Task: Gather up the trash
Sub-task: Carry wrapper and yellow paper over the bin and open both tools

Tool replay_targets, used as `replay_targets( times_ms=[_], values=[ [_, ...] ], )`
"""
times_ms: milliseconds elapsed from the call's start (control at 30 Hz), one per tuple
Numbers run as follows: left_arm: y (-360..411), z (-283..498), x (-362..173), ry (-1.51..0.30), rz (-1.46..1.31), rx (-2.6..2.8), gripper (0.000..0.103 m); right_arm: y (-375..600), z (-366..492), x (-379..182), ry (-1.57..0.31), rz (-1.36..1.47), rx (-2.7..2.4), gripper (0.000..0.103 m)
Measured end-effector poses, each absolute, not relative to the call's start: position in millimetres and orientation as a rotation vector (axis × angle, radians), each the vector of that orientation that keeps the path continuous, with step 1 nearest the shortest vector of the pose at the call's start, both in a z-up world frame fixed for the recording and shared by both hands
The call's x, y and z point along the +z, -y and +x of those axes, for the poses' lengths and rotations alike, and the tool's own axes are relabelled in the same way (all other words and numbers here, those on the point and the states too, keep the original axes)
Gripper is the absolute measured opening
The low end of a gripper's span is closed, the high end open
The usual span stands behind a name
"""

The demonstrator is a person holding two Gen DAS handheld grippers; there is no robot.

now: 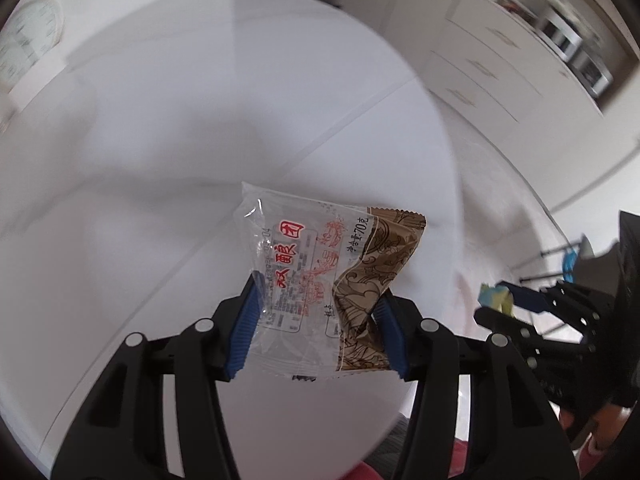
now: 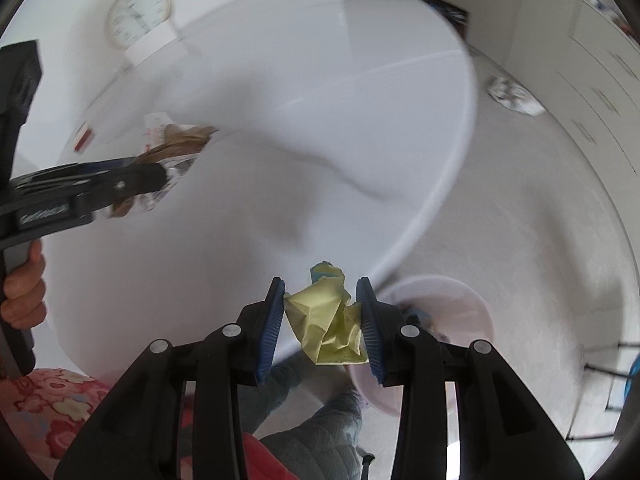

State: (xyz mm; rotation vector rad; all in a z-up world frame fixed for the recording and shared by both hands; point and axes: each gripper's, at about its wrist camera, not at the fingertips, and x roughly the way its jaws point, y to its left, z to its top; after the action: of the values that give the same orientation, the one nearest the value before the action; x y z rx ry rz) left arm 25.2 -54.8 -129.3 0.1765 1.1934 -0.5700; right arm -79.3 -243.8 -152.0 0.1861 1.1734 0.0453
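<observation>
The left gripper fingers clamp a snack wrapper; the right gripper fingers pinch crumpled yellow paper above the white worktop.

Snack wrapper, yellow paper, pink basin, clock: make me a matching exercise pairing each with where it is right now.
Things:
1. snack wrapper
2. crumpled yellow paper
3. pink basin
4. round clock

Places:
A. on the floor beside the table
B. pinched in the right tool
C. against the wall behind the white round table
D. pinched in the left tool

Pairs: 1-D, 2-B, 3-A, 4-C
</observation>
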Motion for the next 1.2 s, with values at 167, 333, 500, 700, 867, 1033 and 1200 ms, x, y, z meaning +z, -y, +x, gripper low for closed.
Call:
replay_targets(
  times_ms=[167, 333, 500, 700, 867, 1033, 1200],
  values=[
    [107.1, -7.4, -128.3, -1.196, 0.256, -0.695, 0.053, 304.5, -128.8, -154.6, -1.169, 0.262, -0.087, 0.038],
    [182.3, -40.5, -145.2, -1.233, 0.358, -0.822, 0.053, 356.3, -173.9, -158.3, -1.168, 0.323, -0.194, 0.038],
    [234.7, -73.2, -170.2, -1.267, 0.463, -0.883, 0.053, 393.5, -203.1, -162.6, -1.17, 0.358, -0.246, 0.038],
    [266.5, -89.6, -190.9, -1.299, 0.514, -0.88, 0.054, 421.9, -219.9, -170.9, -1.173, 0.382, -0.262, 0.038],
    [274.9, -99.3, -188.9, -1.3, 0.526, -0.869, 0.064, 436.6, -228.0, -173.7, -1.173, 0.387, -0.257, 0.038],
    [292.0, -108.6, -186.7, -1.292, 0.521, -0.872, 0.088, 440.7, -228.8, -175.5, -1.171, 0.387, -0.246, 0.038],
    [294.6, -111.2, -181.1, -1.272, 0.519, -0.869, 0.095, 439.8, -229.7, -174.6, -1.168, 0.387, -0.242, 0.038]
  ],
)
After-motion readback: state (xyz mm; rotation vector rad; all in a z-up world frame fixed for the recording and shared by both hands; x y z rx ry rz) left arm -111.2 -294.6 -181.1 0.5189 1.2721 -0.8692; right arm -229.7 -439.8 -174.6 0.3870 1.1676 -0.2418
